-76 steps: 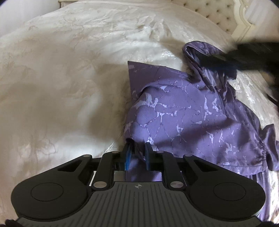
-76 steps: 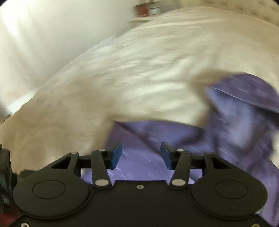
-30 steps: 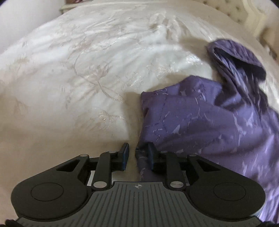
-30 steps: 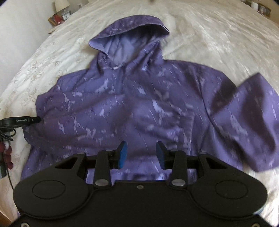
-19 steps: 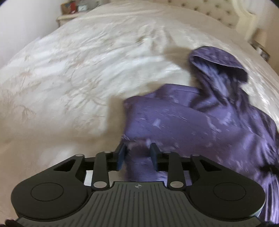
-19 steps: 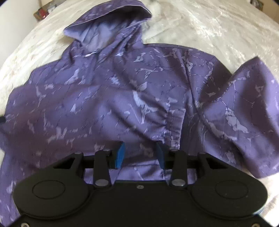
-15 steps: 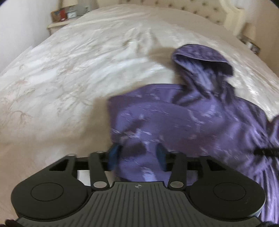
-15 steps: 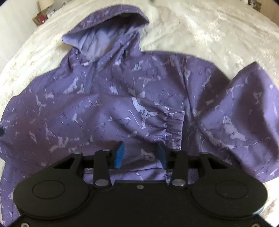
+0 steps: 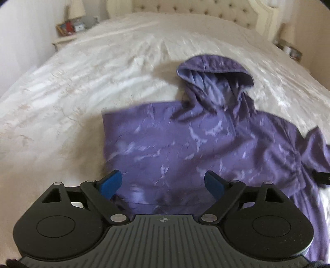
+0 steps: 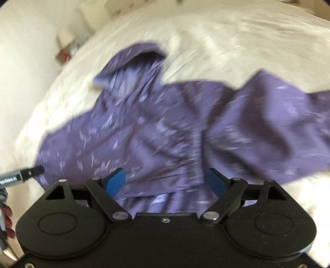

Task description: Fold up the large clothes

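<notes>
A purple hoodie with pale marbled streaks lies on a cream bedspread, hood toward the headboard. Its left sleeve is folded in over the body, leaving a straight left edge. My left gripper is open and empty above the hoodie's lower left part. The hoodie also fills the blurred right wrist view, its right sleeve spread out to the right. My right gripper is open and empty above the gathered cuff near the hoodie's middle.
A tufted headboard stands at the far end. A nightstand with a lamp and small items is at the back left, another at the back right. The left gripper's tip shows at the right view's left edge.
My left gripper let go of the folded sleeve, opened wide and drew back. My right gripper opened wider and moved, blurring its view. The hoodie lies flatter with its left sleeve folded in.
</notes>
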Demonstrator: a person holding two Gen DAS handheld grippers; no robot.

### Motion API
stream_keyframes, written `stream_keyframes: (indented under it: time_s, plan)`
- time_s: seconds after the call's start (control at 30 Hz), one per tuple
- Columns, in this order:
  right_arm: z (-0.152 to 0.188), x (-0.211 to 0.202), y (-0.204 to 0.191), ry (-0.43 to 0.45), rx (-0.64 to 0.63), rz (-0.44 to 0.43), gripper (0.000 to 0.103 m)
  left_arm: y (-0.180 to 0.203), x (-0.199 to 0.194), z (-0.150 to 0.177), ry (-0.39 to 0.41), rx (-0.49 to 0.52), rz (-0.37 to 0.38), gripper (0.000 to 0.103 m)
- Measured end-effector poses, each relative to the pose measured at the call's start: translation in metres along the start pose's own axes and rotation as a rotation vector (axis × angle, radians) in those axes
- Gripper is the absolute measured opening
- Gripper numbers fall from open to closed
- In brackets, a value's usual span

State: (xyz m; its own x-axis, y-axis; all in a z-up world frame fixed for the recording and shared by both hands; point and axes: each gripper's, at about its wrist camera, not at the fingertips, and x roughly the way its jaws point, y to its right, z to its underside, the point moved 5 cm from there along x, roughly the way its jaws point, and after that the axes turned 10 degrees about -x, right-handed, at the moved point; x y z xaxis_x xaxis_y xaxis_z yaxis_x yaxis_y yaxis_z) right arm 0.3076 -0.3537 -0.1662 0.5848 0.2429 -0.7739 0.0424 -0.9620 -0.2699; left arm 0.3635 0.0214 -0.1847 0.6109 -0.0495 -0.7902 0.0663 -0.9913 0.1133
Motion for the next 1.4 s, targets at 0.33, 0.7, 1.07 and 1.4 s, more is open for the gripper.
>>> stream_keyframes:
  time_s: [0.33,0.7,1.07,1.4]
  plan:
    - [0.008,-0.082,0.155,0.075,0.232,0.217,0.087,0.032,0.002,0.014,-0.041,-0.098,-0.026,0.087]
    - [0.018,-0.119,0.299,0.133,0.504,0.386,0.087,0.183,0.035,0.03,-0.086,0.083,0.196,0.087]
    - [0.015,-0.12,0.336,0.206,0.588,0.345,0.022,0.264,0.062,0.038,-0.119,0.226,0.256,0.087]
    - [-0.035,-0.167,0.279,0.33,0.36,0.272,0.02,0.304,0.129,0.062,-0.233,0.44,0.169,0.094]
